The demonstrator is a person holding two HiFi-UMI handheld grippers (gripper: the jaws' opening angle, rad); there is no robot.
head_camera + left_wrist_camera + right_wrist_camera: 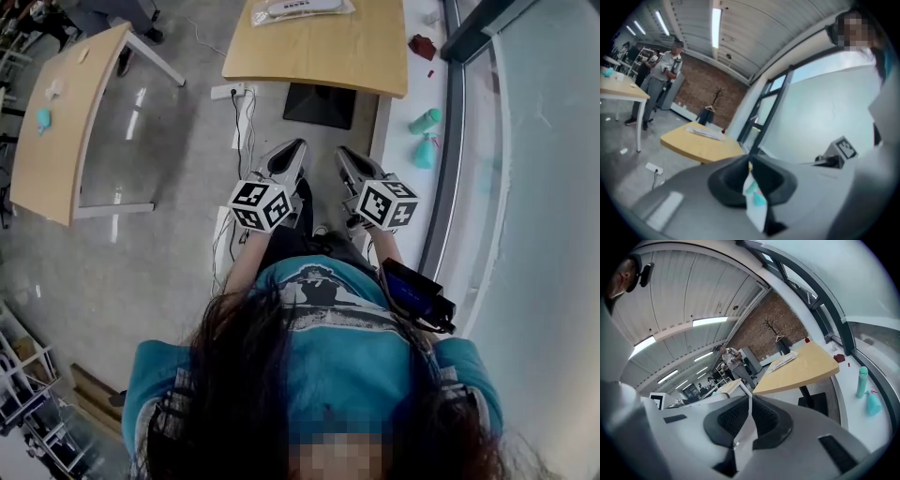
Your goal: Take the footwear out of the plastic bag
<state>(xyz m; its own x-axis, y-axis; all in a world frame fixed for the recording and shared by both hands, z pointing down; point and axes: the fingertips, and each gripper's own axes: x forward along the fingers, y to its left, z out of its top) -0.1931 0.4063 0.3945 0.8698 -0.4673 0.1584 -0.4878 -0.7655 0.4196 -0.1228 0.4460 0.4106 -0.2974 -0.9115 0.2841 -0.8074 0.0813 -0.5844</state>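
The left hand-held gripper (296,148) and the right hand-held gripper (343,155) are both clenched on nothing, side by side before the person's chest. The plastic bag (339,10) lies on the tabletop (319,56) ahead, well apart from them, with a white thing (296,6) inside it.

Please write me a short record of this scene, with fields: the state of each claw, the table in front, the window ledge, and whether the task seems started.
left claw: shut, nothing between its jaws
right claw: shut, empty, beside the left one
table: wooden, ahead of both claws; a flat white item lies at its far edge, cut off by the frame, so I cannot identify it
ledge: holds a teal bottle
bag and footwear: not recognisable in any view
task: apparently not started
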